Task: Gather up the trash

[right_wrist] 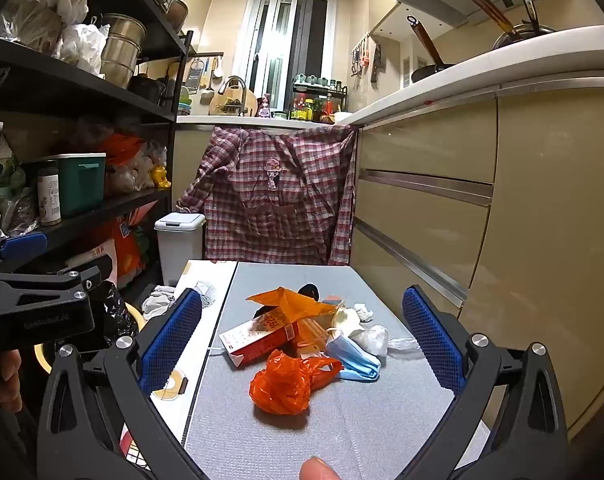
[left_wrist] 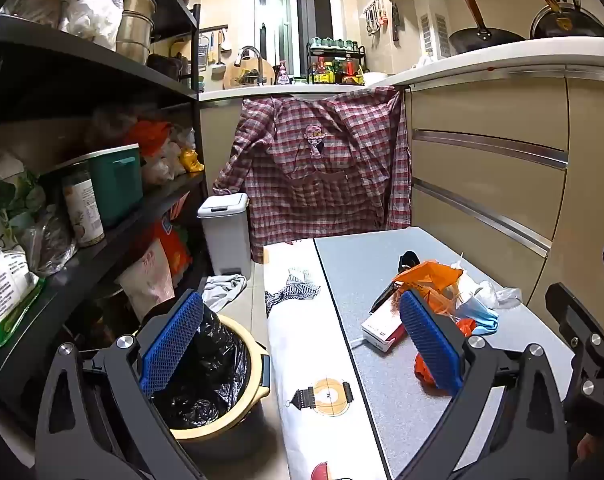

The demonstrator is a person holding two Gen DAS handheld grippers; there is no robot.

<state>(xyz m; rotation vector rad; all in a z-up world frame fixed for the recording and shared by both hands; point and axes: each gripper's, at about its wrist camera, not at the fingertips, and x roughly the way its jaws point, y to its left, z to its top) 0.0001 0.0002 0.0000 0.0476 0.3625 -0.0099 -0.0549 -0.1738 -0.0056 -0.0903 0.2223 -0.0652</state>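
I am counting two hand-held grippers in use. The right hand-held gripper (right_wrist: pixel 302 344) is standing with its jaws spread wide, holding nothing and touching nothing; the trash pile is lying between and beyond its blue pads (right_wrist: pixel 169 340). The left hand-held gripper (left_wrist: pixel 302 344) is likewise gaping wide and empty, one finger over the bin and the other over the near edge of the pile, though I cannot tell whether that finger is touching anything.

I am finding one heap of trash sitting near the middle of the grey surface (right_wrist: pixel 342 420). Nearest to me, one crumpled orange plastic bag (right_wrist: pixel 285 384) is lying on its own. Just behind it, one red and white carton (right_wrist: pixel 257 336) is resting on its side, touching one blue face mask (right_wrist: pixel 354 356) to its right. One flattened orange wrapper (right_wrist: pixel 289 300) is draping over the carton's far end. At least two white crumpled wads (right_wrist: pixel 372 336) are lying at the heap's right edge. A dark item behind the wrapper is too hidden for me to identify.

Left of the surface, on the floor, one round bin with a black liner (left_wrist: pixel 213 376) is standing open. Farther back, one white lidded bin (left_wrist: pixel 223 236) is standing by the shelving (left_wrist: pixel 101 80), and one checked shirt (left_wrist: pixel 318 168) is hanging from the counter edge.
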